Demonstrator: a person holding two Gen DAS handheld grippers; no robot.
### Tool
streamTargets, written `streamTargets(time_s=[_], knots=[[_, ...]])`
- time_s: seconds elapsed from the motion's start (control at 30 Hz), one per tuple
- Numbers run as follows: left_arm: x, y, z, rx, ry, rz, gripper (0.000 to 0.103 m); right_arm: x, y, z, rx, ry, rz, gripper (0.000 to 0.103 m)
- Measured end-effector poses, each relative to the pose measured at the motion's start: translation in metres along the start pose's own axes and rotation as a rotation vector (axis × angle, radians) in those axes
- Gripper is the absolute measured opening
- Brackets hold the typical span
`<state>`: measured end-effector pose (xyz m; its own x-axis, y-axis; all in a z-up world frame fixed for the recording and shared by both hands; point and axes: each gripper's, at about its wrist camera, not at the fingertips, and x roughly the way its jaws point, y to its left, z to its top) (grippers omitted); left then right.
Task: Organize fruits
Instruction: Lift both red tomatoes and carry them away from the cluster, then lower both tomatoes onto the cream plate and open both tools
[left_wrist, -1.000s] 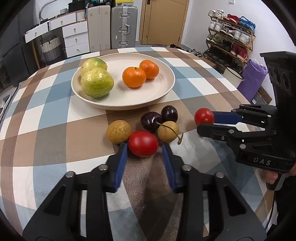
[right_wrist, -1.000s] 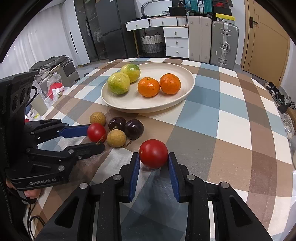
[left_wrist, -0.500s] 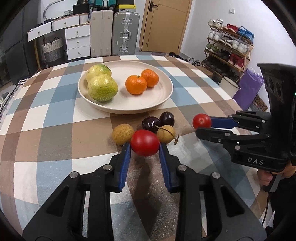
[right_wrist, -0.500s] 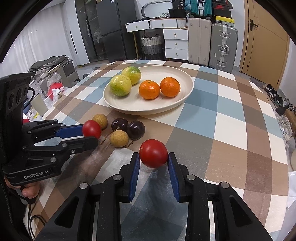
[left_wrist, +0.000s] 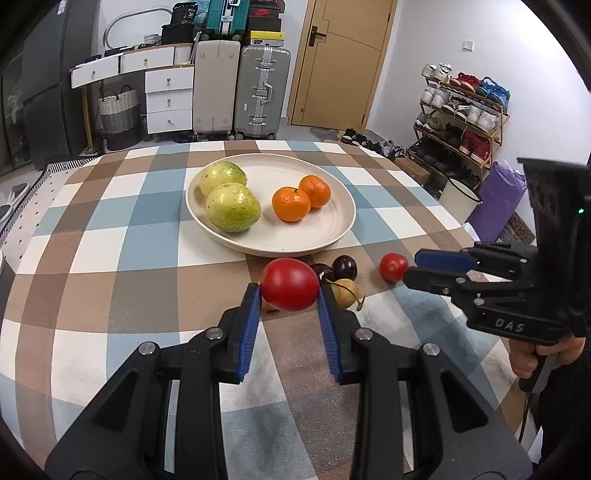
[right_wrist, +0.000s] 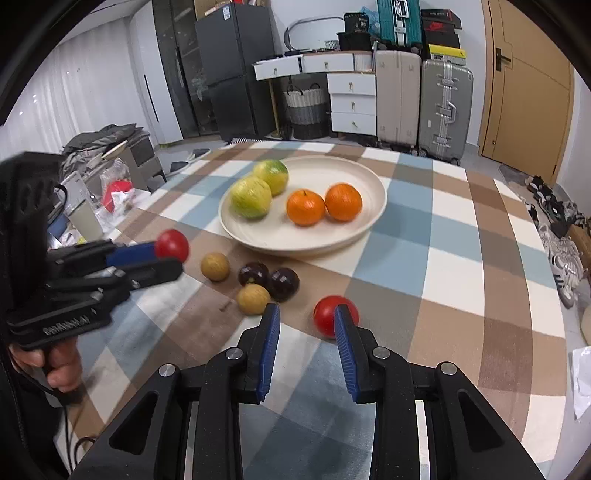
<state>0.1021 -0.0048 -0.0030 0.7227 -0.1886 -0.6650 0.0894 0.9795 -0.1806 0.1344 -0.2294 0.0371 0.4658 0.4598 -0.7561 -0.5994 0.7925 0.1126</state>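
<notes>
Above the checked table (left_wrist: 110, 236), the left gripper (left_wrist: 289, 295) clamps one red tomato (left_wrist: 289, 284) — carry it level to the plate (left_wrist: 332, 236), clear of the cherries (left_wrist: 334, 268). The right gripper (right_wrist: 306, 328) stands part-open, gripping nothing; the second tomato (right_wrist: 325, 314) rests on the table beside its right finger.

Left gripper (left_wrist: 289, 295) clamped on a load, raised off table. Right gripper (right_wrist: 306, 325) jaws apart (empty), low near table's front edge.
</notes>
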Motion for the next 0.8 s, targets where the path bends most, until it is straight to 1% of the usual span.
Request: streamTargets(time_s=[0.03,0.07,0.1,0.17,0.33,0.5,0.67,0.8], knots=[[0.001,0.000,0.000,0.000,0.002,0.002,0.028,0.005,-0.004,-0.002,0.011,0.013,-0.012,0.031],[0.001,0.001,-0.001,-0.002,0.003,0.004,0.028,0.007,-0.007,-0.003,0.019,0.013,-0.027,0.034],[0.001,0.002,-0.001,-0.005,0.005,0.006,0.028,0.008,-0.009,-0.003,0.021,0.004,-0.039,0.044],[0.003,0.002,-0.002,-0.010,0.011,0.006,0.028,0.014,-0.016,-0.002,0.047,0.020,-0.052,0.049],[0.007,0.002,-0.003,-0.010,0.017,0.011,0.028,0.035,-0.028,-0.002,0.051,0.060,-0.078,0.049],[0.013,0.004,-0.003,-0.012,0.026,0.016,0.028,0.046,-0.039,0.004,0.069,0.053,-0.093,0.049],[0.016,0.005,-0.001,-0.013,0.027,0.018,0.028,0.055,-0.054,0.016,0.095,0.050,-0.114,0.046],[0.020,0.008,0.002,-0.020,0.029,0.020,0.028,0.063,-0.065,0.026,0.113,0.050,-0.130,0.036]])
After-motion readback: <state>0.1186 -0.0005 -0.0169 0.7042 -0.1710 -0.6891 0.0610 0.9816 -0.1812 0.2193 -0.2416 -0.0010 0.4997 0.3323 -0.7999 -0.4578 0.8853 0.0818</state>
